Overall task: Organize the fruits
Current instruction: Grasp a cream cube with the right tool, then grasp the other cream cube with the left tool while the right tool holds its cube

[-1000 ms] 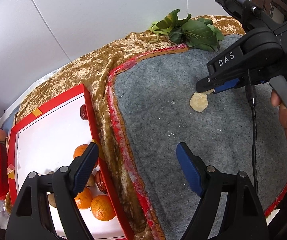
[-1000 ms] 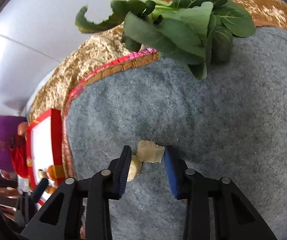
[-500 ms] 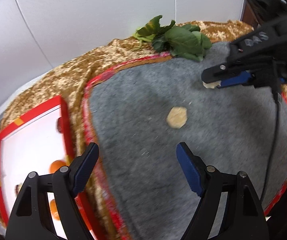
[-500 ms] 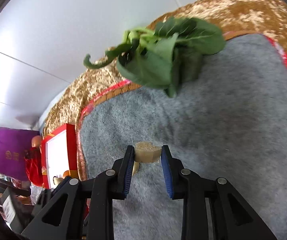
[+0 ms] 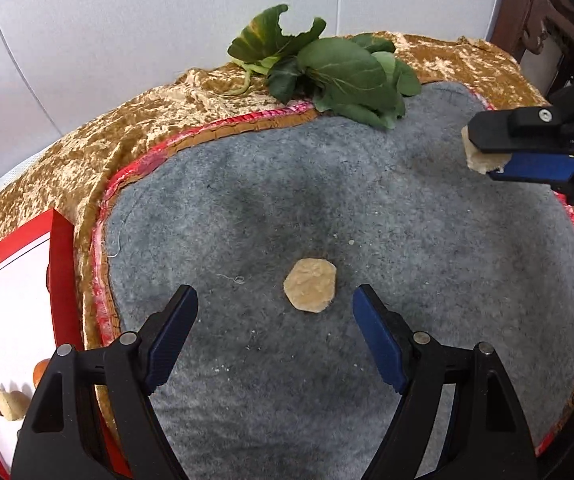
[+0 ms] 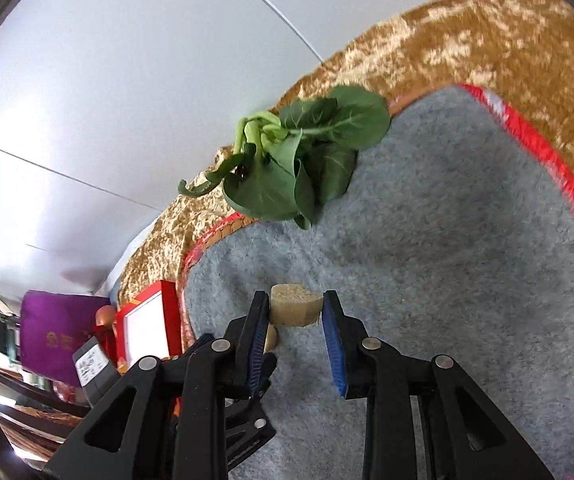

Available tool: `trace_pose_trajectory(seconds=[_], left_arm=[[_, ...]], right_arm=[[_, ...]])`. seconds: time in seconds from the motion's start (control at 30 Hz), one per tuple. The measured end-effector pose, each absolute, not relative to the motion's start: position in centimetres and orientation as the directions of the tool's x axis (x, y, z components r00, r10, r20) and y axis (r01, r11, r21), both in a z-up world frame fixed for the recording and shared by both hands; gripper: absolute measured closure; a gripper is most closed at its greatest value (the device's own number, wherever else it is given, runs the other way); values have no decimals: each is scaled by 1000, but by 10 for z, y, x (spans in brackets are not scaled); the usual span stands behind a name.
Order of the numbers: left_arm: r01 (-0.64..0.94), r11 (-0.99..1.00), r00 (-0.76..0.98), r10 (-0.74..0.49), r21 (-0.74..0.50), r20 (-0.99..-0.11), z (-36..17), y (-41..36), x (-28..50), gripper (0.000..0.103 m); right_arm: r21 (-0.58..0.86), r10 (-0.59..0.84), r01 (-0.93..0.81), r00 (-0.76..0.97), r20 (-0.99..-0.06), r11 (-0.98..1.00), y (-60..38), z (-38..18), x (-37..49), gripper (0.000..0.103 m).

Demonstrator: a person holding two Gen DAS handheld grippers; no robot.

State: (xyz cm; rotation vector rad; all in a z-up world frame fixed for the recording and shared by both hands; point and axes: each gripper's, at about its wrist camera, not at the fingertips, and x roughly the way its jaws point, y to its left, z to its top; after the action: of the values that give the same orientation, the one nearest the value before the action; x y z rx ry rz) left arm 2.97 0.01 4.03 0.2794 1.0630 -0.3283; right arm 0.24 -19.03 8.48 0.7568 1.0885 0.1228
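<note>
My right gripper (image 6: 294, 312) is shut on a pale tan fruit chunk (image 6: 296, 310) and holds it above the grey mat (image 6: 447, 264); it shows in the left wrist view (image 5: 483, 156) at the right edge, with the chunk (image 5: 477, 158) between its jaws. A second flat tan fruit slice (image 5: 310, 285) lies on the mat (image 5: 247, 220). My left gripper (image 5: 275, 308) is open and empty, its jaws spread just in front of that slice. The red-rimmed white tray (image 5: 15, 280) at the left holds an orange (image 5: 41, 370) and other fruit pieces.
Leafy greens (image 5: 327, 72) lie at the mat's far edge, also in the right wrist view (image 6: 303, 160). A gold cloth (image 5: 107, 140) surrounds the mat. A white wall stands behind. Dark wooden furniture (image 5: 543, 8) is at the far right.
My right gripper has lifted the chunk up and to the right, away from the slice. My left gripper has swung right from the tray and now faces the slice on the mat.
</note>
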Motion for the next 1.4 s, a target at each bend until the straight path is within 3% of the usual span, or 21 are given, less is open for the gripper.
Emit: trace_pose_trajectory(seconds=[1.13, 1.4], left_arm=[[373, 921, 484, -91, 111, -870, 26, -1, 40, 24], [386, 916, 485, -101, 109, -868, 28, -4, 35, 37]], right_arm=[[684, 500, 291, 505, -704, 669, -176, 71, -16, 76], [672, 486, 296, 505, -714, 679, -176, 70, -17, 76]])
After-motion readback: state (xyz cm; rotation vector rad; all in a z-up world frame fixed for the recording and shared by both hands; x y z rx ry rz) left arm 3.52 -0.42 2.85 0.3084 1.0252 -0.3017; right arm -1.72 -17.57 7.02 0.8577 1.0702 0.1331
